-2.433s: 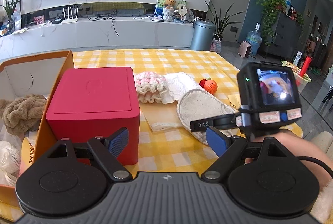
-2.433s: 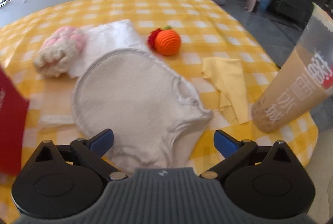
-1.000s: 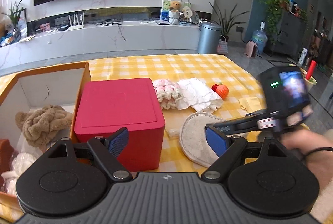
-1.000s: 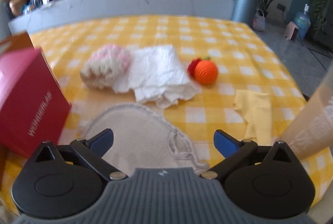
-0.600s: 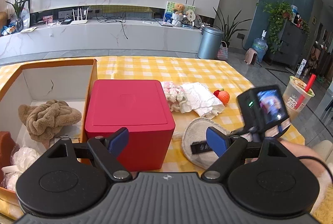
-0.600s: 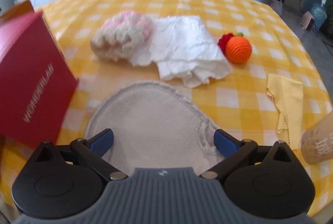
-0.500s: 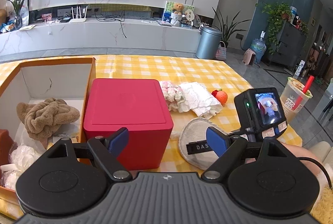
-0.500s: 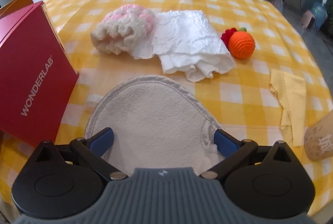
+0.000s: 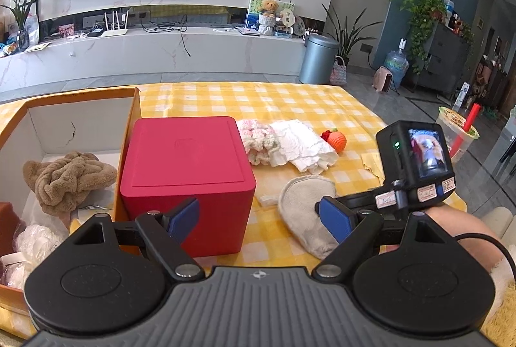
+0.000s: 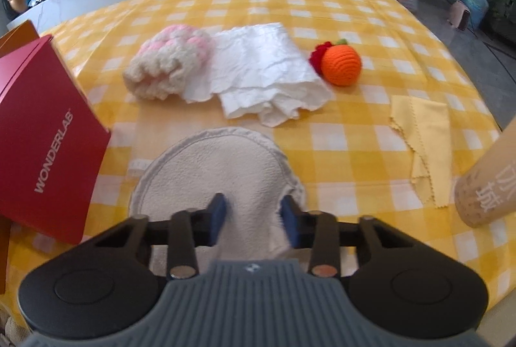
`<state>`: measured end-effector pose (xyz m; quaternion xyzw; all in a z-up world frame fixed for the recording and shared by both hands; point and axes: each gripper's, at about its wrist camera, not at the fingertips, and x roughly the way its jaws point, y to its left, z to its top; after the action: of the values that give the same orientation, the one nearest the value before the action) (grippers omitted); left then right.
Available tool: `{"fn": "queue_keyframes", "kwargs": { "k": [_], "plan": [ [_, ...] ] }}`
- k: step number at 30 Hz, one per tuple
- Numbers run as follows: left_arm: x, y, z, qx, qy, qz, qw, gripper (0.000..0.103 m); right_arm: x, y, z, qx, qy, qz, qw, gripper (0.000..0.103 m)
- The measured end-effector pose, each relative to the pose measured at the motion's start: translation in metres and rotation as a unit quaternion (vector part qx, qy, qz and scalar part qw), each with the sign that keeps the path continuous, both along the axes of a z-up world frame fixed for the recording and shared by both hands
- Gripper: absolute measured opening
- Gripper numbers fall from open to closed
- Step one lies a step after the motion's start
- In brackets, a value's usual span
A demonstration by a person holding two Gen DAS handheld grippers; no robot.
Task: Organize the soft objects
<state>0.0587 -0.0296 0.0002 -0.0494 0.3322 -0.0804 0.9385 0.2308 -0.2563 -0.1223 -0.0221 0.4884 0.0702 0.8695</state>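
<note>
A beige round terry pad (image 10: 219, 173) lies on the yellow checked table; it also shows in the left wrist view (image 9: 303, 202). My right gripper (image 10: 253, 215) sits over its near edge with its jaws closing on a bunched fold of the pad. Beyond it lie a pink-and-cream knitted piece (image 10: 169, 66), a white folded cloth (image 10: 264, 73), an orange crocheted ball (image 10: 340, 65) and a yellow cloth (image 10: 422, 134). My left gripper (image 9: 258, 218) is open and empty, held above the table's near edge by the red box (image 9: 187, 173).
An orange-edged cardboard box (image 9: 74, 121) at the left holds a brown towel (image 9: 64, 179) and other soft items. A bubble-tea cup (image 10: 487, 182) stands at the table's right edge. The red box also shows in the right wrist view (image 10: 42, 153).
My right gripper's jaws have closed from wide open to a narrow gap around the pad's near edge. The left gripper has barely moved.
</note>
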Motion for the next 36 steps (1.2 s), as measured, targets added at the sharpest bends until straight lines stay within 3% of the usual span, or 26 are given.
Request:
{"fn": "queue_keyframes", "kwargs": {
  "k": [1,3,9,15,18,21,28,32,36],
  "plan": [
    [-0.001,0.000,0.001,0.001,-0.001,0.000,1.0000,0.099,0.001,-0.002,0.000,0.002,0.000,-0.004,1.000,0.022],
    [-0.003,-0.001,0.003,0.003,-0.005,-0.001,1.0000,0.099,0.002,-0.008,0.001,0.015,0.003,-0.016,1.000,0.015],
    [-0.003,-0.002,0.004,0.000,-0.006,0.001,1.0000,0.099,-0.005,-0.040,0.010,0.131,0.004,-0.045,0.990,0.010],
    [0.007,-0.018,0.006,0.002,-0.002,-0.014,0.9999,0.099,-0.031,-0.053,0.038,0.161,-0.037,-0.078,0.983,0.009],
    [0.016,-0.032,0.008,0.019,-0.012,-0.019,0.9996,0.099,-0.041,-0.049,0.049,0.112,-0.049,-0.071,0.990,0.010],
    [0.032,-0.047,0.006,0.034,-0.013,-0.024,0.9991,0.099,-0.050,-0.052,0.042,0.058,-0.030,-0.081,0.995,0.010],
    [0.101,-0.086,-0.024,0.029,0.004,-0.055,0.9981,0.099,-0.056,-0.078,0.037,0.066,-0.035,-0.140,0.987,0.010],
    [0.134,-0.115,-0.043,-0.013,0.013,-0.109,0.9939,0.099,-0.054,-0.084,0.033,0.067,-0.034,-0.140,0.987,0.010],
    [0.162,-0.153,-0.059,-0.022,0.029,-0.150,0.9880,0.099,-0.056,-0.090,0.033,0.061,-0.035,-0.139,0.988,0.010]
  ]
}}
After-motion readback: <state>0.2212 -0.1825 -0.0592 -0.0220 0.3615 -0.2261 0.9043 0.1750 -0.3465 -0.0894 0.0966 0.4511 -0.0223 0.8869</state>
